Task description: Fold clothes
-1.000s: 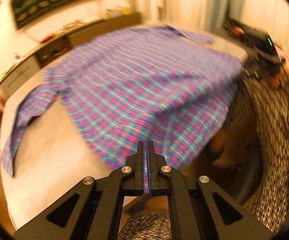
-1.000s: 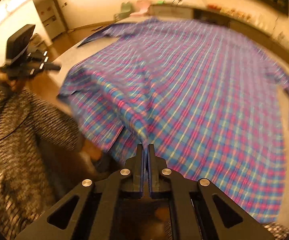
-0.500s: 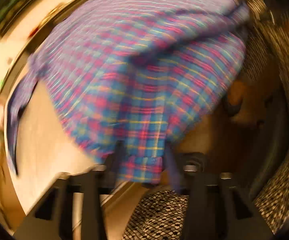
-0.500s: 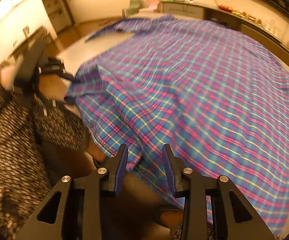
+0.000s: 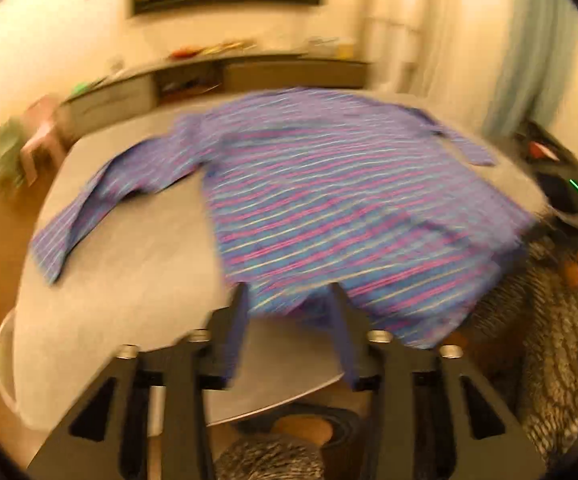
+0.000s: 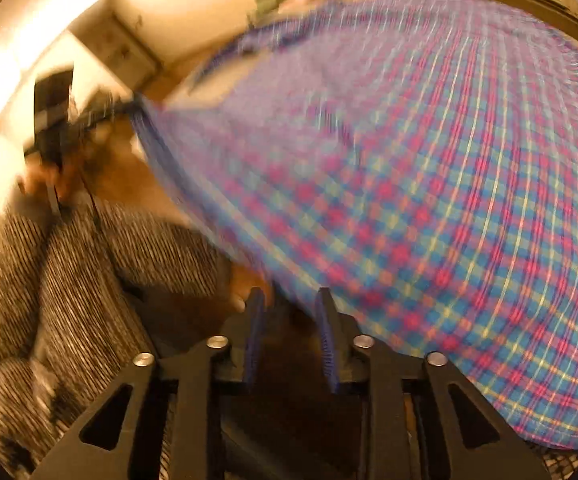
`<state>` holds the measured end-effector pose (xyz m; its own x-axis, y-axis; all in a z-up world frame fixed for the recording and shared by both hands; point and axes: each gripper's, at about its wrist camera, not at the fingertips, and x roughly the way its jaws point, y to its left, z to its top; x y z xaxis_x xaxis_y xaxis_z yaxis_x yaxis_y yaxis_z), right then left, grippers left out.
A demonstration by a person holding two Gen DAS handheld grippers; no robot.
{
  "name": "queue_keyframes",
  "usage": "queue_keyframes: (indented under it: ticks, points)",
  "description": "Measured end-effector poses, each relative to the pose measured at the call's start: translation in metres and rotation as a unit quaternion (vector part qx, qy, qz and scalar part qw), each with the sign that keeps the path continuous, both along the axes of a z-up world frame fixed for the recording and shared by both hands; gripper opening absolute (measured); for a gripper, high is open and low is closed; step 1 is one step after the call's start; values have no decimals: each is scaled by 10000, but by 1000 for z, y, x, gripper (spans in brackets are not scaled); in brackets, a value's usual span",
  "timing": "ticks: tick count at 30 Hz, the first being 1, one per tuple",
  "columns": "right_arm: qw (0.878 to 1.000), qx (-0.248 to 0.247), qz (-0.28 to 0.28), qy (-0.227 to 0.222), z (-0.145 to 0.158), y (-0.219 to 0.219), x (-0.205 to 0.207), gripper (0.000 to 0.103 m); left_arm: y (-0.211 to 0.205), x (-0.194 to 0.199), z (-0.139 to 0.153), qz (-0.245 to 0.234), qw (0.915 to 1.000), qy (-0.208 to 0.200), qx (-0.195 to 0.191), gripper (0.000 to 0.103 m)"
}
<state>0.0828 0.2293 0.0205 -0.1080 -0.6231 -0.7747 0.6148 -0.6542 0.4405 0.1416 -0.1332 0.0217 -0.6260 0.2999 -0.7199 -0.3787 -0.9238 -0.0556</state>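
Round grey table (image 5: 129, 264) fills the middle of the left wrist view; both views blurred. Plaid shirt (image 5: 349, 208) lies spread over the table's centre and right, one sleeve (image 5: 101, 200) stretched toward mid left, hem edge draped past the table rim at lower centre. In the right wrist view the shirt (image 6: 429, 200) covers the whole right half of the frame. Person's knitted sleeve (image 6: 69, 264) sits lower left there, and in the left view at lower right. Left gripper (image 5: 291, 296), bottom centre: jaws have just been opening and stand apart, shirt hem loose between the tips, pads not pressing it. Right gripper (image 6: 289, 300), bottom centre: fingers apart after opening, shirt edge just above the tips, nothing clamped
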Motion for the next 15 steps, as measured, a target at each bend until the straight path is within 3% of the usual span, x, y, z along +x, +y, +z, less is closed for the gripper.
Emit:
queue_keyframes:
  ticks: [2, 4, 6, 10, 13, 15]
  points:
    - [9993, 148, -334, 27, 1, 1, -14, 40, 21, 5, -2, -503, 9986, 83, -152, 56]
    - [9961, 734, -494, 7, -8, -4, -23, 40, 40, 8, -6, -827, 9957, 114, -392, 56]
    - [9863, 1593, -346, 266, -18, -12, -20, 40, 53, 4, -12, -910, 9940, 84, -606, 56]
    - [9834, 1761, -10, 446, -12, -6, -23, 44, 69, -22, -24, -739, 9928, 89, -934, 60]
    - [9835, 1640, -440, 622, 1, 15, -57, 44, 75, -59, -39, -390, 9952, 43, -896, 64]
    - [9793, 1659, -897, 731, 5, 33, -85, 44, 77, -89, -59, -143, 9965, -257, -787, 64]
